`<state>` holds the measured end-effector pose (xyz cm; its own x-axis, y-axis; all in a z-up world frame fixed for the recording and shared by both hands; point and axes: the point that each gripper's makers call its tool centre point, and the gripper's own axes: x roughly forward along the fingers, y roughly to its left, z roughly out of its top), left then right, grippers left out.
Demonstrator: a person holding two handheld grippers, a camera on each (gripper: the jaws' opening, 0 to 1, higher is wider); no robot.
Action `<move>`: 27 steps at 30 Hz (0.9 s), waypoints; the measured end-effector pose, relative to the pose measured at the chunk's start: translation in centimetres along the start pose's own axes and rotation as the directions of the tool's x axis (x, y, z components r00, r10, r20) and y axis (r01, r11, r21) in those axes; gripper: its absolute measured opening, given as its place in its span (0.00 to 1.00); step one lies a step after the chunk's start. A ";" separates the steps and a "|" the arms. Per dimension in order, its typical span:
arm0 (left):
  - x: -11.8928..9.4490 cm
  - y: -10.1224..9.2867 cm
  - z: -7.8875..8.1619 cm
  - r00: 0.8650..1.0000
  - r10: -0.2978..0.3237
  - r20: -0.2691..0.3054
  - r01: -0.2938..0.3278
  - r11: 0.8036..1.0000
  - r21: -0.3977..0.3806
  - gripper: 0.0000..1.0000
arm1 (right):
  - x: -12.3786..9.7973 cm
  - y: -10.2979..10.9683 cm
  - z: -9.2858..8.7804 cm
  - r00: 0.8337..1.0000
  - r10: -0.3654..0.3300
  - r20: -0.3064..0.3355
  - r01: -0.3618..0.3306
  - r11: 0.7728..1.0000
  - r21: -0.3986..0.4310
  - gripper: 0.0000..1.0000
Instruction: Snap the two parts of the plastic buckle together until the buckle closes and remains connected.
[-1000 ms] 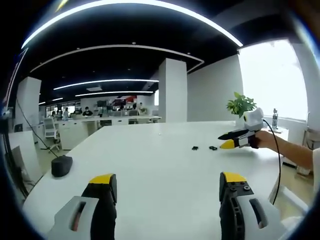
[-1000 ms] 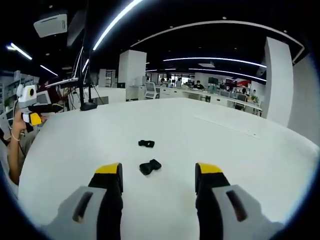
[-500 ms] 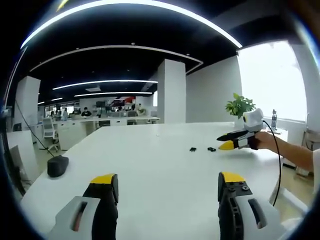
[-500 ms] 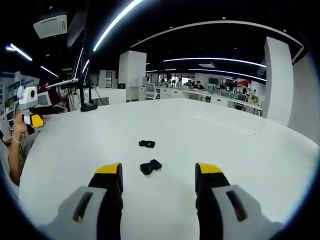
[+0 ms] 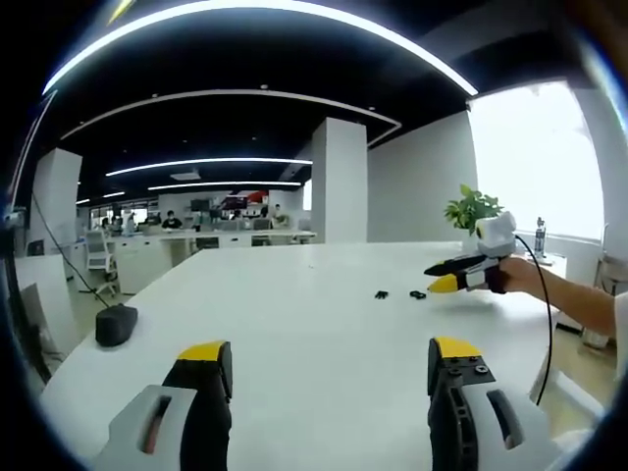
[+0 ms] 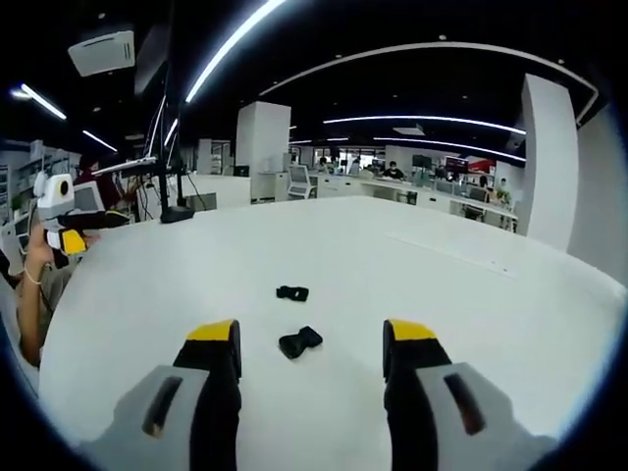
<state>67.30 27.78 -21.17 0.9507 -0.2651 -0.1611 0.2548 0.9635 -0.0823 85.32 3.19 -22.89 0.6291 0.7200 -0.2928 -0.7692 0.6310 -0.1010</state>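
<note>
In the right gripper view the right tongs (image 6: 312, 339) stand apart and empty at the bottom of the frame, with the nearer buckle half (image 6: 299, 341) lying on the white bench (image 6: 471, 294) between their yellow tips; the farther buckle half (image 6: 291, 292) sits just above it, near but not touching; compared with half a second ago both halves have slid a little lower in this frame, so the camera has eased forward over them while the parts themselves lie as they did; that reads as the approach for a first pick, with nothing grasped and the buckle still open; the left tongs (image 6: 67, 240) show at the far left edge, held in a hand; in the left gripper view the left tongs (image 5: 326, 358) are apart and empty at the bottom, well short of the two dark halves at centre right; that view has barely shifted, so the left side is waiting
</note>
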 end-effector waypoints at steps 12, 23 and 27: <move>-0.1 0.0 0.3 1.000 0.002 0.005 -0.002 1.000 0.006 0.83 | 0.4 0.1 0.5 1.000 0.001 0.014 -0.001 1.000 0.021 0.59; 0.0 0.2 0.2 1.000 0.008 0.005 -0.008 1.000 0.014 0.83 | 1.2 0.3 0.7 1.000 0.017 0.016 -0.017 1.000 0.026 0.60; 0.1 0.3 0.1 1.000 0.007 0.003 -0.007 1.000 0.013 0.83 | 1.6 0.4 0.6 0.999 0.030 0.017 -0.030 0.999 0.029 0.60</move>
<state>67.52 28.06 -21.12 0.9531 -0.2581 -0.1583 0.2502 0.9658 -0.0685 86.10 4.75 -22.86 0.6077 0.7432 -0.2800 -0.7843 0.6170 -0.0648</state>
